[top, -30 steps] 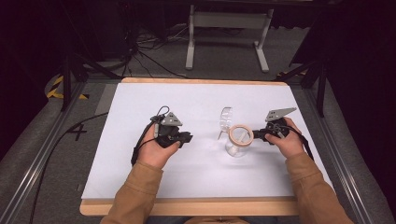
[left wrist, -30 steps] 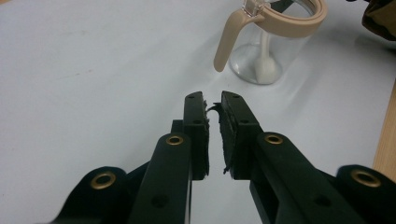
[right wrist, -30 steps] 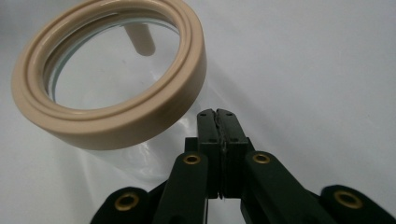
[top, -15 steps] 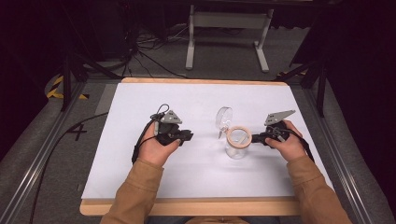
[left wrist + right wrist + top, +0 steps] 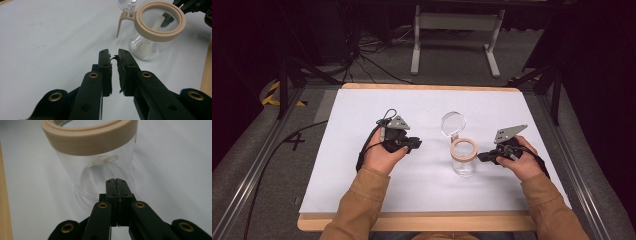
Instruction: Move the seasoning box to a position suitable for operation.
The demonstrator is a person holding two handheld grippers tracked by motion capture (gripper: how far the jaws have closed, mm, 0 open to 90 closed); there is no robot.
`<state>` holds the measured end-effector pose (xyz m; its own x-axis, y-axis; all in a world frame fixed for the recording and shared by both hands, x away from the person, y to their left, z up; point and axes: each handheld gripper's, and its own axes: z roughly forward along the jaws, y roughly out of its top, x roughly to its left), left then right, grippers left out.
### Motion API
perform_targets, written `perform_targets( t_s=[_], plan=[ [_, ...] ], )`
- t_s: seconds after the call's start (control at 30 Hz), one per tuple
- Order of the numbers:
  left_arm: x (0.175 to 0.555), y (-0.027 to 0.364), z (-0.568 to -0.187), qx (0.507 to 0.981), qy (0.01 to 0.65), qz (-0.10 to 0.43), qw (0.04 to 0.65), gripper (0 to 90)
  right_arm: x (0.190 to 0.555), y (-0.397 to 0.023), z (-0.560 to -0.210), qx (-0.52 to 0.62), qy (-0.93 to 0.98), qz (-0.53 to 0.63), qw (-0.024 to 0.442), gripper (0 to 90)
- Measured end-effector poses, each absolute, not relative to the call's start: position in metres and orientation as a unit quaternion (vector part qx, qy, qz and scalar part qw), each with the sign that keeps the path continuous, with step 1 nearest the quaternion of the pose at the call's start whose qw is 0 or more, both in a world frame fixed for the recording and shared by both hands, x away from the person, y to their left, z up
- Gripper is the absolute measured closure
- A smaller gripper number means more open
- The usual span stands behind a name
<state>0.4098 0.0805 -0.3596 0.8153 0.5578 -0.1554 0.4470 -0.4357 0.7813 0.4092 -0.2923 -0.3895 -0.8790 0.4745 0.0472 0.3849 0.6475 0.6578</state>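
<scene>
A clear glass jar (image 5: 463, 162) with a beige ring (image 5: 463, 149) round its mouth stands upright right of the table's middle. Its round clear lid (image 5: 453, 122) is swung back on a hinge. A white stick (image 5: 156, 23) leans inside the jar (image 5: 150, 45). My right gripper (image 5: 482, 157) is shut and empty, its tips low against the right side of the jar (image 5: 100, 170), touching or nearly so. My left gripper (image 5: 414, 145) lies a short way to the left, pointing at the jar. Its pads (image 5: 123, 65) are close together and frayed, with nothing between them.
A white sheet (image 5: 362, 190) covers the table, with a wooden edge (image 5: 412, 222) at the front. Cables (image 5: 362, 150) trail from the left gripper. Beyond the table stand a metal frame (image 5: 452, 30) and floor cables.
The right gripper has dropped a little lower and nearer the table's front, beside the jar. The left gripper and the jar have not moved.
</scene>
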Motion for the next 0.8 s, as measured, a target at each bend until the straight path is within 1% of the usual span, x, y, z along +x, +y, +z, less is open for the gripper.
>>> perform_targets(
  t_s=[0.27,0.8],
  plan=[
    [0.411,0.079,-0.360,0.845,0.296,0.063,0.441,81.2,0.401,-0.288,-0.389,0.224,0.913,0.335,0.056,90.0],
    [0.411,0.081,-0.359,0.845,0.297,0.061,0.441,81.4,0.398,-0.292,-0.393,0.232,0.916,0.324,0.041,90.0]
  ],
)
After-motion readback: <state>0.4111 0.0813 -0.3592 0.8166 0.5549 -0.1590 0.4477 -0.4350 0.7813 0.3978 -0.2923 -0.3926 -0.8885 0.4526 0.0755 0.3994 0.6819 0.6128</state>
